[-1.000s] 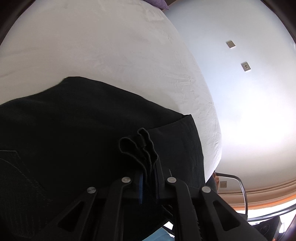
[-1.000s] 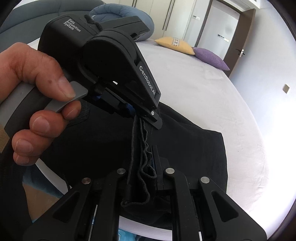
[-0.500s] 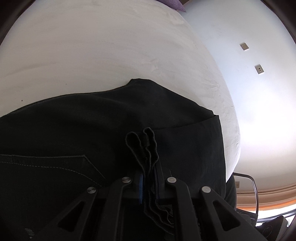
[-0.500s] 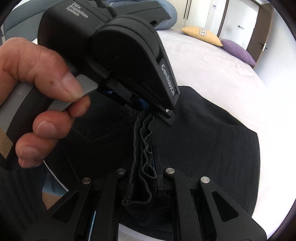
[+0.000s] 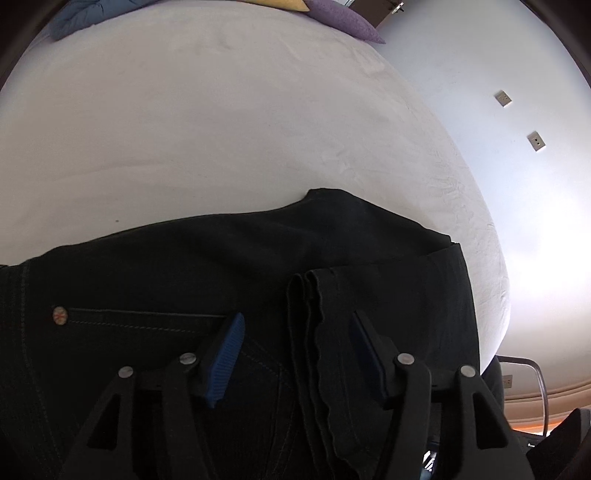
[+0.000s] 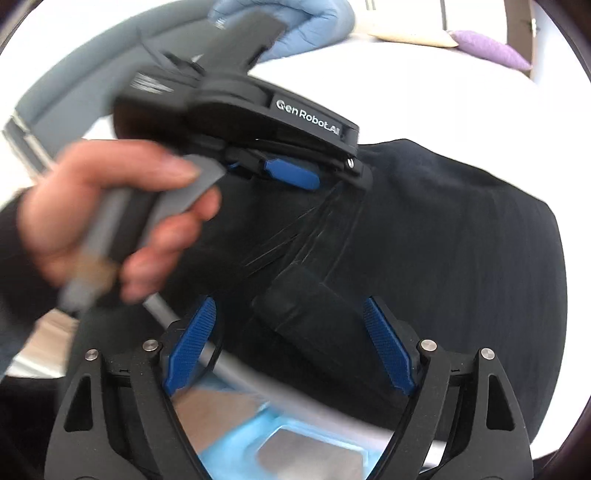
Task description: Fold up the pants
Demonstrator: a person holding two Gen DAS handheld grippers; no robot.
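Black pants lie folded on the white bed, near its front right corner. The stacked hem edges rest on top, between the fingers of my left gripper, which is open and holds nothing. My right gripper is open too, just above the pants; a loose fold of the fabric lies between its fingers. The left gripper's body and the hand holding it show in the right wrist view, blurred.
Purple, yellow and blue pillows lie at the bed's far end. A wall with sockets runs along the right. A metal chair frame stands beyond the bed's near right corner.
Both grippers were shut on the bunched hem edges and carried them over the pants. Both have opened and the hems now lie on the folded pants.
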